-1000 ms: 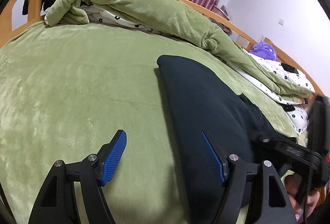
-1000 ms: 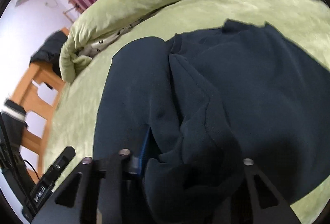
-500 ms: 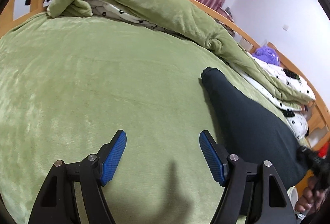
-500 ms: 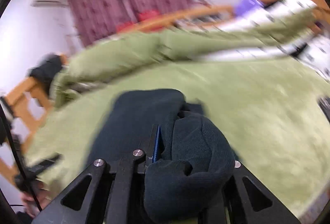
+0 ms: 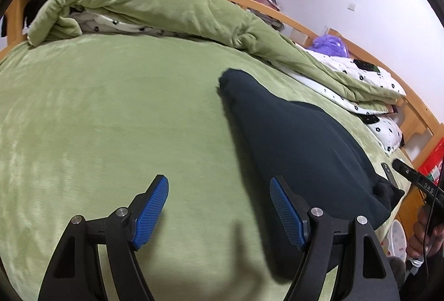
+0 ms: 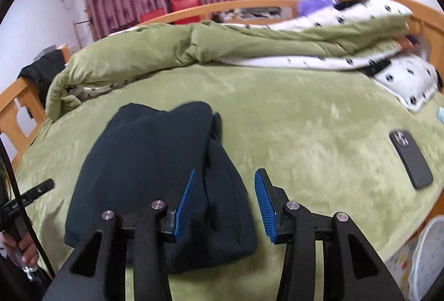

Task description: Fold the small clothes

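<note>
A dark navy garment (image 6: 155, 162) lies folded lengthwise on the green bed cover (image 6: 305, 129). My right gripper (image 6: 224, 198) hovers over its near right edge; the jaws are opening and the blue pads touch no cloth. In the left wrist view the same garment (image 5: 299, 145) stretches along the right side. My left gripper (image 5: 219, 206) is open above bare cover just left of it, with nothing between its fingers. The right gripper's body and the hand holding it show at the right edge of that view (image 5: 416, 181).
A rolled green duvet (image 5: 155, 7) with a white spotted lining runs along the back of the bed. A dark phone (image 6: 410, 159) lies on the cover to the right. A wooden bed frame (image 6: 25, 95) borders the bed, and spotted pillows (image 6: 402, 79) sit at the far right.
My right gripper carried a bunch of the navy garment across, then let go; the cloth now lies flat below its parted pads. My left gripper slid left off the garment, then back toward its edge.
</note>
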